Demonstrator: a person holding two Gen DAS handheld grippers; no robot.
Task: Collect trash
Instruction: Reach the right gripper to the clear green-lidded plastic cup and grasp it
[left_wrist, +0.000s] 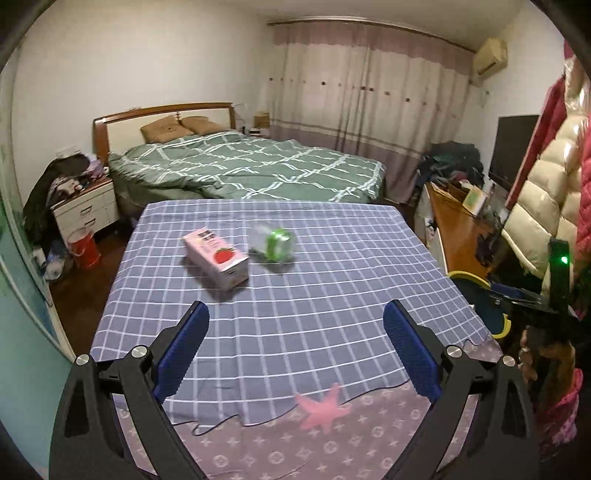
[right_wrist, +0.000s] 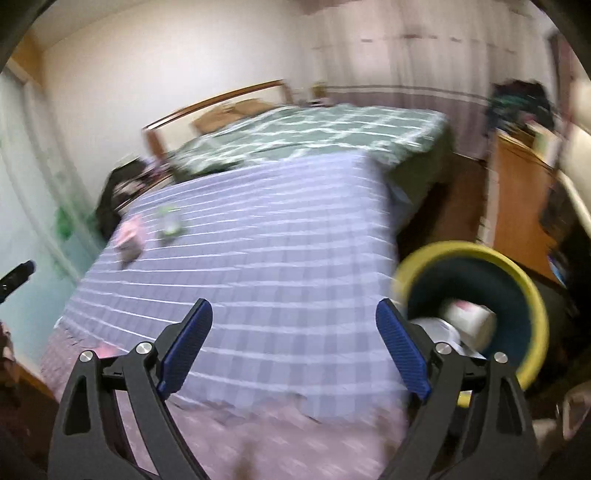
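Our left gripper (left_wrist: 295, 317) hangs above the near part of the table with its blue pads spread wide and nothing between them. Our right gripper (right_wrist: 294, 317) is likewise wide apart and empty, over the table's near right side; its view is smeared with blur. Past the left gripper, on the blue checked cloth (left_wrist: 332, 288), a pink carton (left_wrist: 218, 260) with a strawberry printed on it lies on its side, and just beside it, to the right, lies a clear plastic bottle (left_wrist: 275, 243) with a green label, the two apart by a narrow gap. In the right wrist view both sit far off at the table's left. Beside the right gripper's right finger stands a yellow-rimmed bin (right_wrist: 517, 280) off the table's right edge, with pale trash inside. Beyond the table is a bed (left_wrist: 251, 166) with a green quilt
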